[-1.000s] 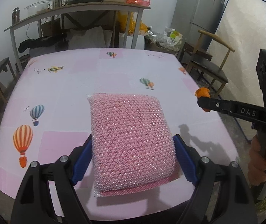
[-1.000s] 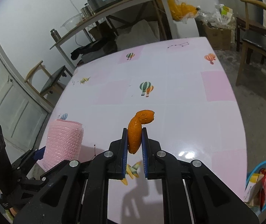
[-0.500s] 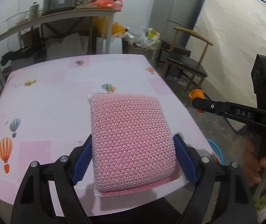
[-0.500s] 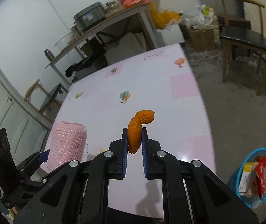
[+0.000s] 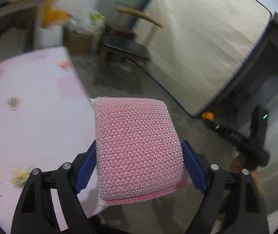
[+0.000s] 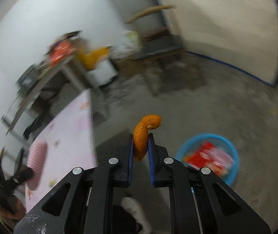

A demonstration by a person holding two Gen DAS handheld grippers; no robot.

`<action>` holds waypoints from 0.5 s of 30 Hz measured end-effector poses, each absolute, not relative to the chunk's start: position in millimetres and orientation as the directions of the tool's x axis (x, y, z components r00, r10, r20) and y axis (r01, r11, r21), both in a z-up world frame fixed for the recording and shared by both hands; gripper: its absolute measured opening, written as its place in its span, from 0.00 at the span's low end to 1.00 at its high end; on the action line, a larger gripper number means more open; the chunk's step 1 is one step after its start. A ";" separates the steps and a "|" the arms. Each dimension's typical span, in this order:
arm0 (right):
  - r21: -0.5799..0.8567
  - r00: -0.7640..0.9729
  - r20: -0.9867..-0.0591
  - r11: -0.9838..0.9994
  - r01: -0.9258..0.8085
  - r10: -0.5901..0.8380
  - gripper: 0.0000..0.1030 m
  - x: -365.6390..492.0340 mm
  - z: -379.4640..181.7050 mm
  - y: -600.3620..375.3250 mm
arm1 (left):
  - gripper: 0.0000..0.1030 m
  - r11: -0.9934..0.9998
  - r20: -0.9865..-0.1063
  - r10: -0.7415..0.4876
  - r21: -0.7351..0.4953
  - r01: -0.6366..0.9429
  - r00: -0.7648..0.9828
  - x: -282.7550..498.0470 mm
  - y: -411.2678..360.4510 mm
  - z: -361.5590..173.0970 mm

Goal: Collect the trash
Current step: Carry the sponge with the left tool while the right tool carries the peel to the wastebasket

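Left gripper (image 5: 139, 157): the blue pads press on both side edges of a pink mesh sponge (image 5: 137, 146), so the jaws stand wide but clamped on it. In the left wrist view the sponge hangs in the air, its left part over the right edge of the pink surface (image 5: 27, 101) and the rest over the concrete floor (image 5: 131, 85).

Right gripper (image 6: 141, 146): the jaws are nearly closed and pinch an orange peel (image 6: 142, 134) between the blue pads. The upper end of the peel curls to the right above the fingertips. The peel is off the surface and over the floor.

Shown by the right wrist view only:
- A blue basket (image 6: 226, 146) stands on the floor, to the right of the gripper and well apart from the surface. It holds red and pink wrappers, blurred.
- A white shoe (image 6: 137, 214) shows at the bottom edge, below the gripper.
- The left gripper with the sponge appears at the lower left, over the near corner of the surface, with a hand (image 6: 12, 212) on its handle.

Shown by the left wrist view only:
- The full face of the sponge and the grip on both its sides.
- A mattress (image 5: 197, 58) leans upright beyond the floor.
- The right gripper appears at the right edge as a dark, blurred bar with the orange peel at its tip.

Both views show a wooden chair (image 5: 127, 46) near the far corner of the surface, heavily blurred.
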State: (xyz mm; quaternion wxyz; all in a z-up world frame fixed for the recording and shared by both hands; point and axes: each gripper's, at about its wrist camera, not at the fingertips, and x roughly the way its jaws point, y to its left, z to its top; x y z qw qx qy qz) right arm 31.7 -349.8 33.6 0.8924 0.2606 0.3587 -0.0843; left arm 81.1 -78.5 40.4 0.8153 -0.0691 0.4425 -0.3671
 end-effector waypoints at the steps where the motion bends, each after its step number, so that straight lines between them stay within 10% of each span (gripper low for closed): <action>1: 0.406 0.711 -0.703 0.831 0.379 0.019 0.12 23.6 23.1 -361.2 | 0.78 0.708 -0.677 -0.667 -0.448 0.547 0.310 83.5 -91.9 37.9; 15: 0.478 0.536 -0.838 0.620 0.622 0.109 0.12 8.6 -114.5 -441.3 | 0.78 0.681 -0.830 -0.553 -0.498 0.537 -0.068 125.7 -307.0 -78.1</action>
